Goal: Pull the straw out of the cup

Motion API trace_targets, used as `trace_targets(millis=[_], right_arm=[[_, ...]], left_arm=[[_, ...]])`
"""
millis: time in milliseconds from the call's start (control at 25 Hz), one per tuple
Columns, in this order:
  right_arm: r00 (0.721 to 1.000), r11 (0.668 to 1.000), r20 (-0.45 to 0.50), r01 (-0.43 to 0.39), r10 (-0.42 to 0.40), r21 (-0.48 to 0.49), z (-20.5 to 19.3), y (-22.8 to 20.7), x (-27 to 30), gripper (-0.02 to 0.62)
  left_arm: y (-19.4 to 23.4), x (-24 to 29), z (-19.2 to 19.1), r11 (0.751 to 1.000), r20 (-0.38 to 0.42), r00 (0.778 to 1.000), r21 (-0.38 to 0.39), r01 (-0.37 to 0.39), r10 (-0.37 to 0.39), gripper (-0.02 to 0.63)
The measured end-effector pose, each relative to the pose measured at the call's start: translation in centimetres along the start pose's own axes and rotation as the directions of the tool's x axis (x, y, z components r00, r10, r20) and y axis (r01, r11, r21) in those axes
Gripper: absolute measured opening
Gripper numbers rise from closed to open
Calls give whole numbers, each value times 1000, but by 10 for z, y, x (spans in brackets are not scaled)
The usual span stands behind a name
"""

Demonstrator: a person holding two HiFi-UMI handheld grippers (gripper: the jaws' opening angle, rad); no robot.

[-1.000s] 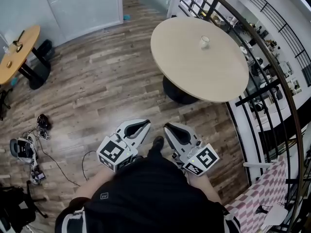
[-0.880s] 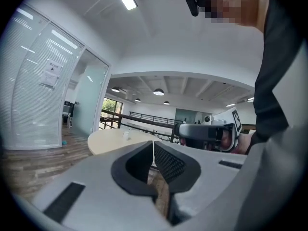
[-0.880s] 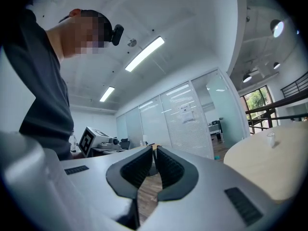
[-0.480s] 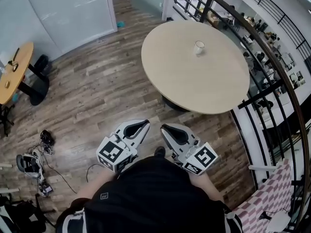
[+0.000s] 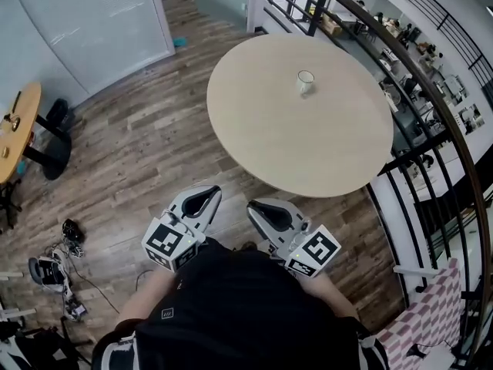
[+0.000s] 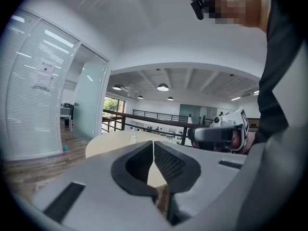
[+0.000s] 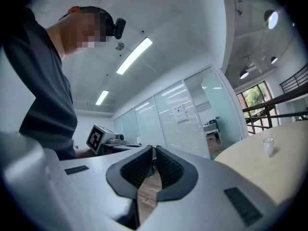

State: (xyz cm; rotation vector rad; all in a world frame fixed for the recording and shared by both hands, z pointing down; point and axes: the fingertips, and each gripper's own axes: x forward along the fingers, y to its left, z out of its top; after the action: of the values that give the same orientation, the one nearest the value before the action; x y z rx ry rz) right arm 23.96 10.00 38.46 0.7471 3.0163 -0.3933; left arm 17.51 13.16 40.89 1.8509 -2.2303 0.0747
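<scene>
tools, two: left tool [image 5: 202, 199] and right tool [image 5: 266, 210], both closed, holding nothing, held low at the waist, likely for carrying. cup [image 5: 306, 82]: upright toward far edge of counter [image 5: 262, 137], well apart from both. straw: too small to make out.

Place: an open-plan office, on an upper gallery level.
Walls: glass partitions [image 5: 85, 29] with blinds, running floor to ceiling; a paper notice [image 6: 43, 75] is stuck on one.
Floor: wood-look planks [image 5: 131, 145].
Furniture: a round pale worktop [image 5: 293, 137] on a single dark foot; a second wooden table [image 5: 15, 122] at the left edge.
Edge: a curved black railing [image 5: 431, 122], with crowded desks [image 5: 420, 48] on the level below.
Ceiling: white, with strip lights [image 7: 134, 55] and round lamps [image 6: 162, 87].
Loose gear: cables and devices [image 5: 50, 272] lying on the floor.
</scene>
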Motion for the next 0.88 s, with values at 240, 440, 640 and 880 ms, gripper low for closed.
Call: trace_targets(millis=[240, 440, 640, 880], right_arm=[[1000, 1000, -15, 22, -22, 18, 2, -26, 29, 26], [998, 998, -12, 66, -66, 7, 16, -60, 64, 26], [992, 991, -3, 129, -129, -17, 27, -95, 139, 26], [987, 986, -4, 163, -163, -34, 40, -125, 211, 26]], left_arm=[[28, 20, 8, 999, 13, 999, -12, 33, -33, 14], [69, 46, 28, 997, 27, 996, -10, 82, -82, 14], [151, 61, 52, 990, 41, 990, 22, 136, -137, 14], [221, 77, 84, 978, 68, 977, 57, 200, -204, 14]])
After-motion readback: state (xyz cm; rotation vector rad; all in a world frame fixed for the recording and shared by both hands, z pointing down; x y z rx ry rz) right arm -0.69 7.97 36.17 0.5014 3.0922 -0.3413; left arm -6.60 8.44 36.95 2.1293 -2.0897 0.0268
